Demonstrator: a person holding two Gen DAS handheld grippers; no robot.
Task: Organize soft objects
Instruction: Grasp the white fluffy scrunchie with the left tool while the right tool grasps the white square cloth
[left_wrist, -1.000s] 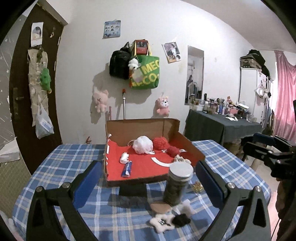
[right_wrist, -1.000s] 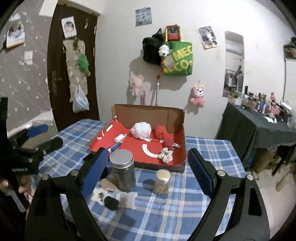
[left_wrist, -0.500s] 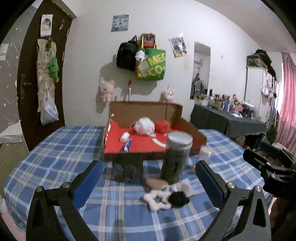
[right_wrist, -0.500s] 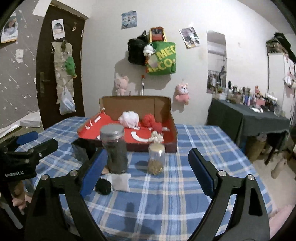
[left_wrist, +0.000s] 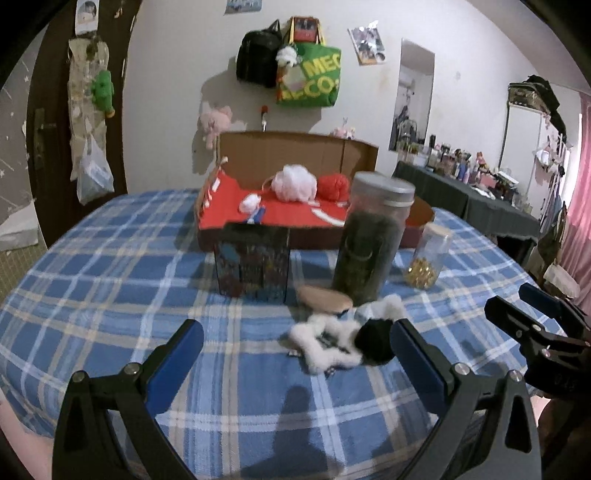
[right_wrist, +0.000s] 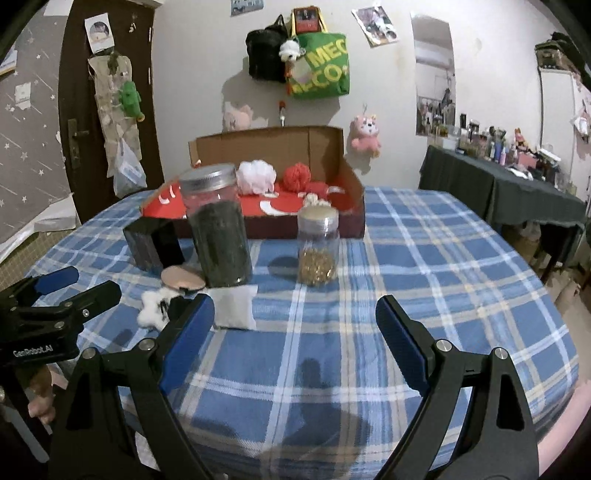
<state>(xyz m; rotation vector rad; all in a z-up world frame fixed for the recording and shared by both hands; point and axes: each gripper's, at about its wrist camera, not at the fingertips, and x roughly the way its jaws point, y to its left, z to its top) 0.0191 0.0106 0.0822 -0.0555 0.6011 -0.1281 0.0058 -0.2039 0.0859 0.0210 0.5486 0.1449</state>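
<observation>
Both tools, left (left_wrist: 295, 339) and right (right_wrist: 295, 317), lower than before, wide open, empty.

The left hand-held gripper (left_wrist: 295, 350) and the right hand-held gripper (right_wrist: 295, 325) both tilt downward, side by side, jaws spread wide with nothing between them.

Right gripper (right_wrist: 295, 321), fingers (right_wrist: 188, 332) spread wide with nothing between them, above a bench (right_wrist: 424, 288) under blue plaid cloth. Near left: white pouch (right_wrist: 234, 306), fluffy white star (right_wrist: 151, 308), tan disc (right_wrist: 183, 278). Behind these: tall dark jar (right_wrist: 219, 236), small jar (right_wrist: 318, 245) of golden bits. Far: cardboard box (right_wrist: 295, 184) holding white pouf (right_wrist: 256, 176) and red pouf (right_wrist: 301, 176). Left gripper (right_wrist: 55, 291) at left edge.
</observation>
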